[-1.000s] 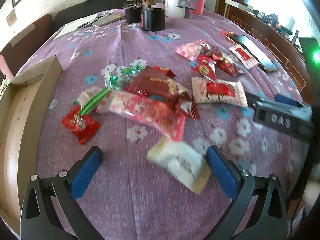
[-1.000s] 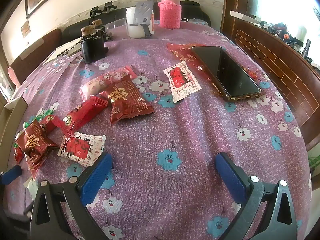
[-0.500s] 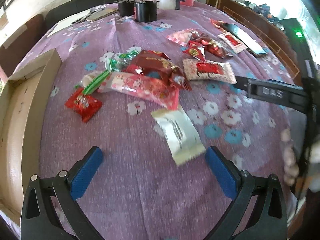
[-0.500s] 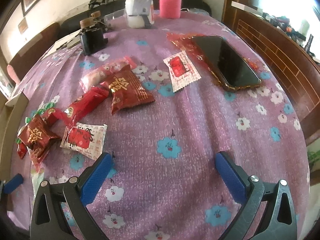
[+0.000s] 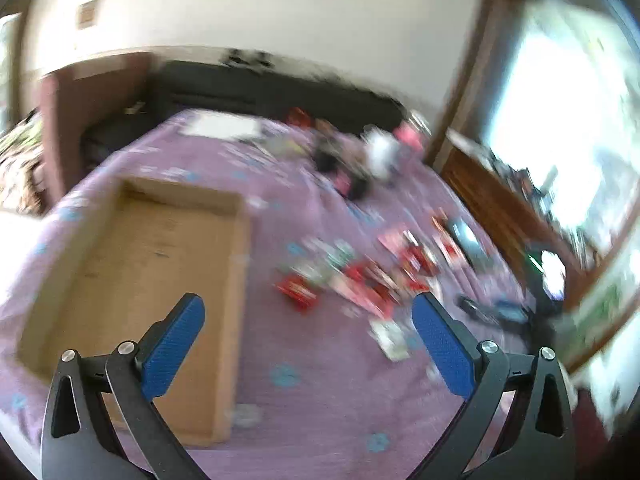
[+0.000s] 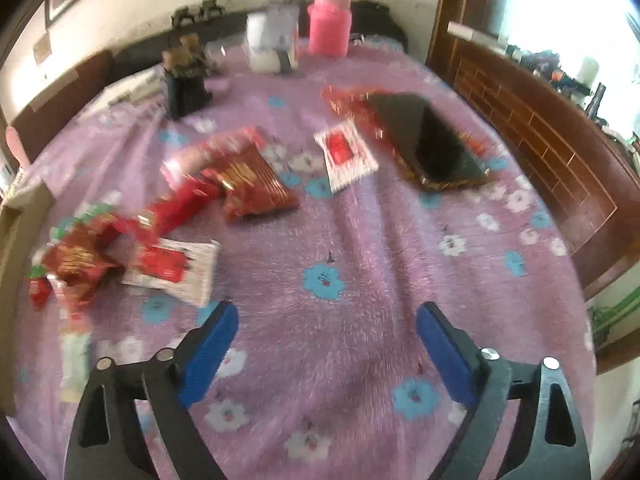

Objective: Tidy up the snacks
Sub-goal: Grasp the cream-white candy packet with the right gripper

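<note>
Several snack packets (image 5: 360, 280) lie scattered on the purple flowered cloth, blurred in the left wrist view. A white packet (image 5: 390, 338) lies nearest, just left of the right finger. My left gripper (image 5: 308, 316) hangs open and empty, high above the cloth. A cardboard box (image 5: 132, 280) with nothing in it sits to its left. In the right wrist view my right gripper (image 6: 326, 322) is empty, its jaws closing over bare cloth. A white-and-red packet (image 6: 172, 268), a dark red packet (image 6: 256, 188) and a small white packet (image 6: 344, 154) lie ahead of it.
A black phone (image 6: 430, 146) rests on red wrapping at the right. Black jars (image 6: 186, 80), a white container (image 6: 272, 42) and a pink bottle (image 6: 330, 26) stand at the far side. A wooden bench back (image 6: 540, 140) borders the right edge.
My left gripper has risen and swung left, so the cardboard box now fills its view and the snacks look smaller. My right gripper's fingers have come closer together, and it lifted slightly.
</note>
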{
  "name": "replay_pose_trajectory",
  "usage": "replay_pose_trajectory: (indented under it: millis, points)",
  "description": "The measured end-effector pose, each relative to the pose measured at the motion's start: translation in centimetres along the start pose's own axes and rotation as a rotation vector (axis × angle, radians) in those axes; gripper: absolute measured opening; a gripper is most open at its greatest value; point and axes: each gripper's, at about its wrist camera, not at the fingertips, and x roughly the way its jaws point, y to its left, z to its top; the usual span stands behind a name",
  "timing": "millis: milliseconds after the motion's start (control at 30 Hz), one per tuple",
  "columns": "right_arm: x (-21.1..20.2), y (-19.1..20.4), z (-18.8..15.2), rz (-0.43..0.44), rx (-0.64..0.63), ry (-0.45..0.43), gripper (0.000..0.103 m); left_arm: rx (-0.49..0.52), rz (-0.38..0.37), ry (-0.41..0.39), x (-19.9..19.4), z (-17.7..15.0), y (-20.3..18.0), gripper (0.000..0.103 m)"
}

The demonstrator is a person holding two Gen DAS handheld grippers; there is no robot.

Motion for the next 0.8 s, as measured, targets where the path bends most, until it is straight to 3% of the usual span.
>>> replay_pose_trajectory:
  millis: [67,133,333,433,600,700,733,800]
  points:
    - [-2.9,0.5,-0.2,0.027,-0.019,-0.097,0.092,-0.083,0.038,-0.017,-0.5,0.8,2.6,0.103]
    - [-5.0,1.3,-0.3,0.089,-0.046,-0.15,0.093,-0.127,0.07,0.028,-0.3,0.9,4.8,0.103]
    - [-4.5,6.6,-0.5,0.283,-0.151,-0.053,0.09,-0.185,0.048,0.066,1.1,-0.2,6.9,0.103]
    - [-3.0,10.2,-1.6,0.346,-0.208,0.033,0.067,-0.16,0.028,0.088,1.2,-0.7,6.9,0.103]
    - [-0.9,13.5,-3.2,0.349,-0.266,0.083,0.064,-0.083,0.007,0.124,2.0,-0.6,5.2,0.103]
    - [-0.6,13.9,-3.6,0.35,-0.272,0.08,0.05,-0.036,0.005,0.154,3.4,-0.3,3.5,0.103]
    - [-0.5,13.8,-3.5,0.353,-0.275,0.084,0.032,-0.015,0.006,0.165,4.0,-0.1,2.7,0.103]
    - [-0.3,13.3,-3.4,0.363,-0.256,0.089,0.031,0.04,0.006,0.182,5.3,0.1,1.0,0.103]
